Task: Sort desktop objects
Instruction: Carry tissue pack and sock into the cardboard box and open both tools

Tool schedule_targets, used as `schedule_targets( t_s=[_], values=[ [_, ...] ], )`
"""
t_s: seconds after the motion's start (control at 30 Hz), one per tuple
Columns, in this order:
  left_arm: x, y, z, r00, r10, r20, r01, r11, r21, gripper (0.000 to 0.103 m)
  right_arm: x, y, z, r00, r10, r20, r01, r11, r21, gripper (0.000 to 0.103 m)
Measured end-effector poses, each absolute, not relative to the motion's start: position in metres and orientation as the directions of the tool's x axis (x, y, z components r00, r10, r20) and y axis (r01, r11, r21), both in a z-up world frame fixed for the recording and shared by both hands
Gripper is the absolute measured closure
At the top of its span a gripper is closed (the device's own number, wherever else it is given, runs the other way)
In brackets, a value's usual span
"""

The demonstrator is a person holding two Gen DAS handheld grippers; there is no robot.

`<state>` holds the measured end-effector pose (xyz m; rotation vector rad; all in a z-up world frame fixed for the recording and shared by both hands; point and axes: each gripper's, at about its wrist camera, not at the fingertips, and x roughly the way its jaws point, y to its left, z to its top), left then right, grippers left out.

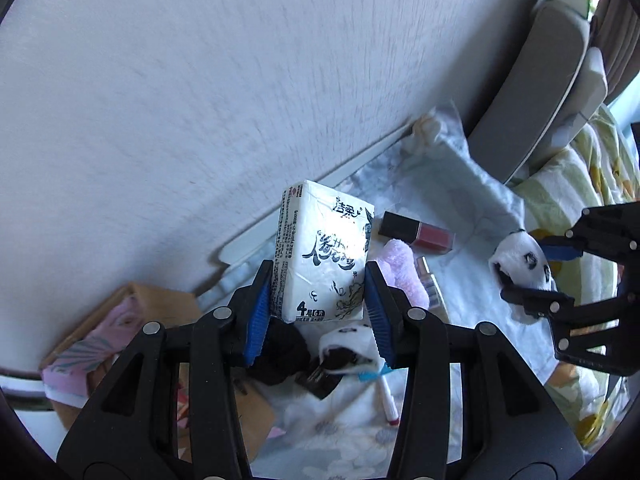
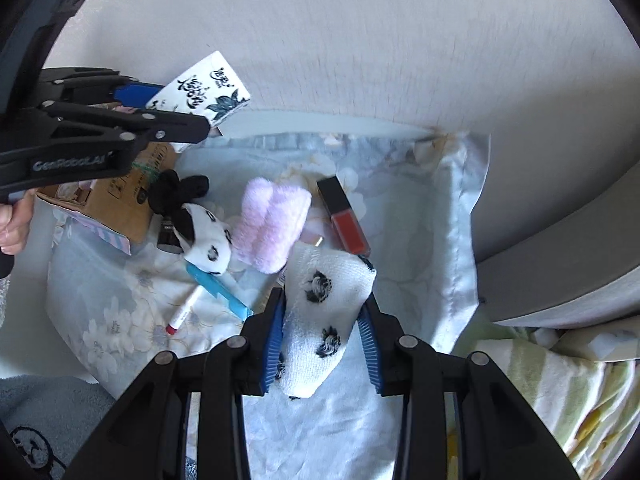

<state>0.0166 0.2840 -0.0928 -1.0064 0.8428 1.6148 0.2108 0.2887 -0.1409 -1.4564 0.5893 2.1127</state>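
Note:
My left gripper [image 1: 318, 304] is shut on a white tissue pack [image 1: 320, 252] with black lettering and holds it in the air above the cloth; it also shows in the right wrist view [image 2: 200, 88]. My right gripper [image 2: 322, 328] is shut on a white sock with black panda spots [image 2: 320, 312], seen in the left wrist view as a bundle [image 1: 520, 268]. On the floral cloth [image 2: 400, 240] lie a second panda sock [image 2: 206, 240], a pink fluffy sock [image 2: 272, 220], a red lip gloss [image 2: 344, 216], a blue comb [image 2: 218, 288] and a lip pencil [image 2: 184, 312].
A cardboard box [image 2: 132, 200] with pink items stands at the left by the wall. A black sock [image 2: 176, 192] lies beside it. A grey cushion [image 2: 560, 260] is at the right, over a yellow-green blanket [image 2: 540, 380]. A white wall rises behind.

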Motion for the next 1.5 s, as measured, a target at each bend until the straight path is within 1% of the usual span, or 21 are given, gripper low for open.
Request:
schedule_targets(
  t_s=[0.07,0.27,0.5,0.73,0.9,1.13,1.37,1.5],
  values=[
    [-0.001,0.277,-0.087,-0.134,0.401,-0.906,-0.968,-0.248,0.033,0.062,0.209,0.289,-0.133,-0.292,0.170,-0.941,-0.621,-0.782,0.052,0.070],
    [-0.019,0.249,-0.065,-0.136,0.446,-0.885,-0.961,-0.276,0.009,0.062,0.177,0.273,-0.111,-0.300,0.192,-0.934,-0.599,-0.800,0.028,0.070],
    [-0.038,0.214,-0.027,-0.220,0.489,-0.844,-0.949,-0.308,0.068,0.062,0.141,0.268,-0.079,-0.323,0.220,-0.920,-0.560,-0.829,-0.002,0.070],
    [-0.073,0.174,-0.006,-0.283,0.492,-0.823,-0.912,-0.405,0.071,0.062,0.104,0.255,-0.048,-0.349,0.251,-0.903,-0.501,-0.864,-0.047,0.070],
    [-0.100,0.143,-0.007,-0.339,0.464,-0.818,-0.873,-0.479,0.091,0.062,0.064,0.242,-0.042,-0.367,0.251,-0.896,-0.440,-0.895,-0.071,0.070],
    [-0.148,0.093,-0.023,-0.362,0.416,-0.834,-0.809,-0.585,0.059,0.062,0.000,0.217,-0.043,-0.383,0.209,-0.900,-0.330,-0.941,-0.078,0.070],
    [-0.190,0.052,-0.048,-0.363,0.366,-0.857,-0.748,-0.662,0.034,0.062,-0.063,0.186,-0.066,-0.362,0.120,-0.924,-0.226,-0.973,-0.038,0.070],
    [-0.206,0.039,-0.073,-0.348,0.335,-0.876,-0.723,-0.691,0.023,0.062,-0.094,0.170,-0.086,-0.327,0.069,-0.942,-0.183,-0.983,-0.008,0.070]
  ],
)
